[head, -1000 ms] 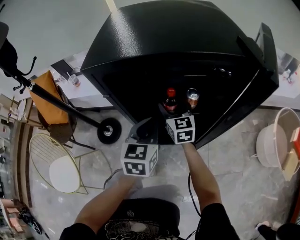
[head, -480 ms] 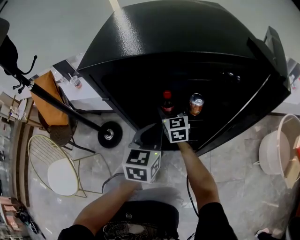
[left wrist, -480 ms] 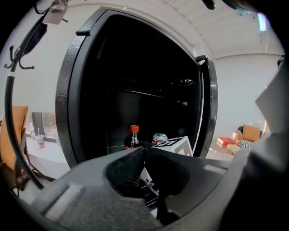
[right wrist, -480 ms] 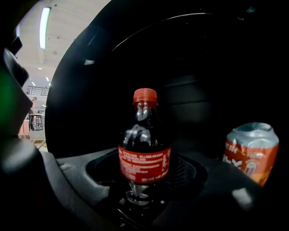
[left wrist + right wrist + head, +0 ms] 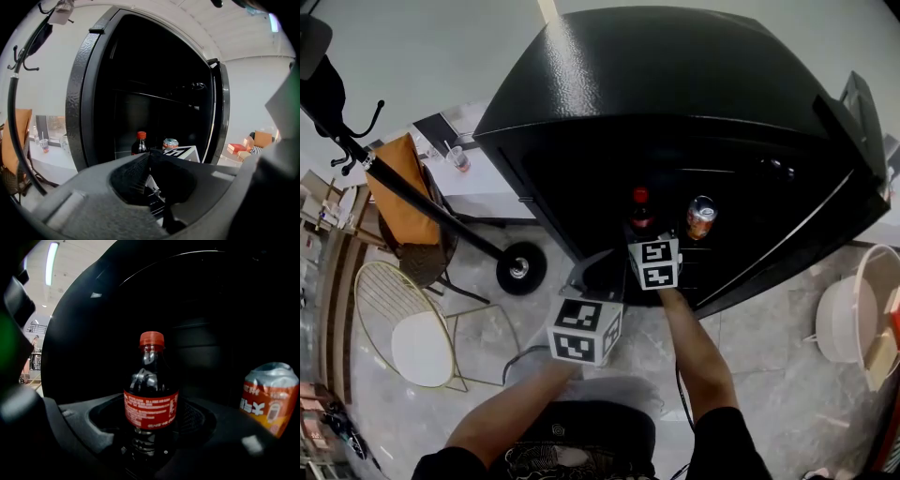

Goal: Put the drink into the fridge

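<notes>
A cola bottle (image 5: 639,208) with a red cap and red label stands upright inside the open black fridge (image 5: 675,84). My right gripper (image 5: 643,231) reaches into the fridge, shut on the cola bottle (image 5: 151,399) at its label; the bottle's base is hidden behind the jaws. An orange drink can (image 5: 700,217) sits just right of the bottle, apart from it. My left gripper (image 5: 602,257) hangs in front of the fridge opening, shut and holding nothing. From the left gripper view the bottle (image 5: 139,143) and can (image 5: 170,143) show past its fingertips.
The fridge door (image 5: 853,122) swings open to the right. A black coat stand (image 5: 441,220) with a round base leans at the left, by a wire chair (image 5: 412,342). A white counter with a cup (image 5: 457,159) is behind. A beige tub (image 5: 853,314) sits at right.
My right gripper has carried the cola bottle deeper into the fridge, to the left of the can. The left gripper has stayed in front of the opening.
</notes>
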### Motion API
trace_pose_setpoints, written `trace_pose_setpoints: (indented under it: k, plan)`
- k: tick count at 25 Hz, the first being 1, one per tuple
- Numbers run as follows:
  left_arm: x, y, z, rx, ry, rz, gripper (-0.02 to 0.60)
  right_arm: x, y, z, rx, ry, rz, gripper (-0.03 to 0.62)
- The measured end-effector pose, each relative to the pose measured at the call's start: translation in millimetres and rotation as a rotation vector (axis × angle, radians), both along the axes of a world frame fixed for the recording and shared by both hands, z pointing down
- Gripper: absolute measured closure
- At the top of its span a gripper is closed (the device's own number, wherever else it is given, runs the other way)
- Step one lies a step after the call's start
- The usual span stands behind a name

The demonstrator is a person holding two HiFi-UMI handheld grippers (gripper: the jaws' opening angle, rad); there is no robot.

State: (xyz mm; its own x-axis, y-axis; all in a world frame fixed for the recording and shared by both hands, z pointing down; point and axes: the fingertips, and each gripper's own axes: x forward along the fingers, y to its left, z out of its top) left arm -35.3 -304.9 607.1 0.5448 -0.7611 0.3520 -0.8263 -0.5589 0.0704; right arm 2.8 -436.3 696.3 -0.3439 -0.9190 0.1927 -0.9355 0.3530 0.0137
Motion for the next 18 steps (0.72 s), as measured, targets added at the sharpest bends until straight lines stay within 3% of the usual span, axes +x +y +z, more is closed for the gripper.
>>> trace_pose_setpoints:
  k: [18]
  plan:
    - [-15.8,17.1,-35.8,-0.064,0.022,-0.067,0.577,16.8,49.4,-30.8,-0.114,-0.044,0.035,0.303]
